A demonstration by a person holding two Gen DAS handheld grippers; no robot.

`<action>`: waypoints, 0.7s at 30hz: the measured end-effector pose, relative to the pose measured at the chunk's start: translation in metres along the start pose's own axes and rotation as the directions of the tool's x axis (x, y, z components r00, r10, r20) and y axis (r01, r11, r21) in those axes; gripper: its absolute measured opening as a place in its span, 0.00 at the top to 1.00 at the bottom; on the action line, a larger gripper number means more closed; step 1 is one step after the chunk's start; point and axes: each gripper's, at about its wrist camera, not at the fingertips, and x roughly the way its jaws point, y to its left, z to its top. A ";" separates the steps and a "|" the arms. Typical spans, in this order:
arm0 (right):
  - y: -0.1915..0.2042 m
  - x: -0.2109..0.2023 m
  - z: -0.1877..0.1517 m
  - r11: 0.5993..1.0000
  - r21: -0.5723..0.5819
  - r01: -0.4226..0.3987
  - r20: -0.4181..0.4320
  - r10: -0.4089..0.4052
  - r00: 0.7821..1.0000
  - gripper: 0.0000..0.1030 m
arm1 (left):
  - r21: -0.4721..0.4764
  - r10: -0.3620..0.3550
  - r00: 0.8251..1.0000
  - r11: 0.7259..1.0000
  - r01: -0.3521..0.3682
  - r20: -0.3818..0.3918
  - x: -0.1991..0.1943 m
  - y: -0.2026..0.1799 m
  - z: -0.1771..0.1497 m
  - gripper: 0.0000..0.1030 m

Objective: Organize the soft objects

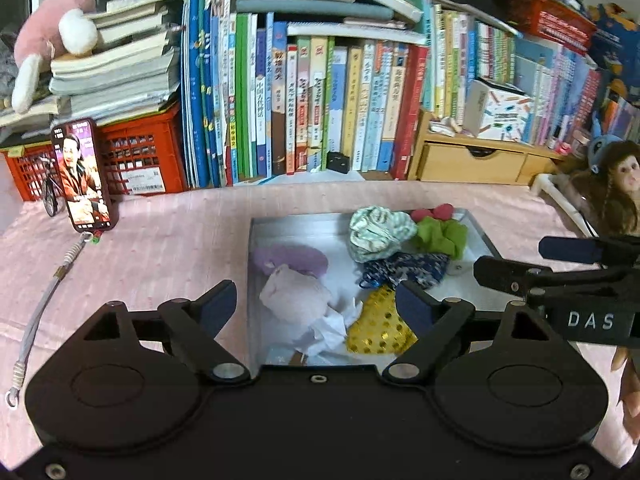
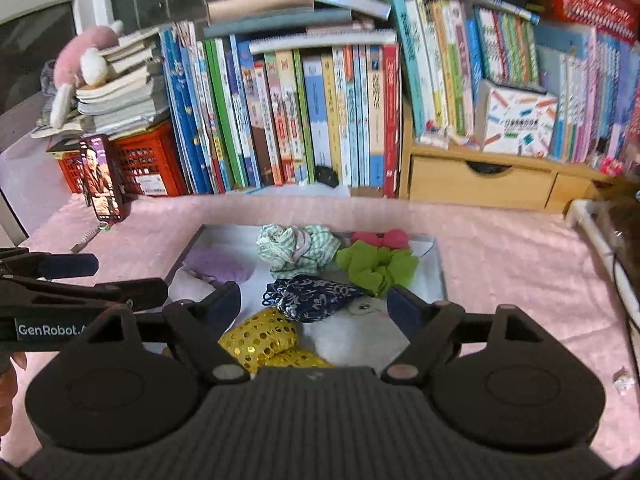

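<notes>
A shallow metal tray [image 1: 298, 224] on the pink cloth holds soft things: a pale pink plush [image 1: 294, 294], a purple piece [image 1: 290, 260], a green-white checked cloth [image 1: 380, 234], a green scrunchie [image 1: 442, 236], a dark blue patterned pouch [image 1: 404, 268], a gold sequin pouch [image 1: 378, 326] and red balls [image 1: 434, 213]. My left gripper [image 1: 318, 304] is open and empty above the tray's near side. My right gripper [image 2: 316, 306] is open and empty above the gold pouch [image 2: 260, 336], the blue pouch [image 2: 316, 298] and a white plush [image 2: 356, 334].
A wall of upright books [image 1: 320, 100], a red crate [image 1: 140, 160] and a wooden drawer unit [image 1: 472, 160] line the back. A phone [image 1: 82, 172] leans on the crate, with a cord [image 1: 40, 312] on the cloth. A monkey doll [image 1: 612, 184] sits at the right.
</notes>
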 end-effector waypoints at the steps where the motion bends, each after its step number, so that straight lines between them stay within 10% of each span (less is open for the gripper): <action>1: -0.001 -0.005 -0.004 1.000 -0.002 0.002 0.012 -0.002 1.000 0.14 | 0.013 0.002 1.000 1.000 -0.002 0.014 -0.005 -0.003 -0.004 0.16; 21: 0.003 -0.061 -0.064 0.998 -0.065 0.022 0.185 -0.009 0.983 0.06 | 0.064 0.000 0.987 0.998 -0.010 0.163 -0.059 -0.016 -0.070 0.12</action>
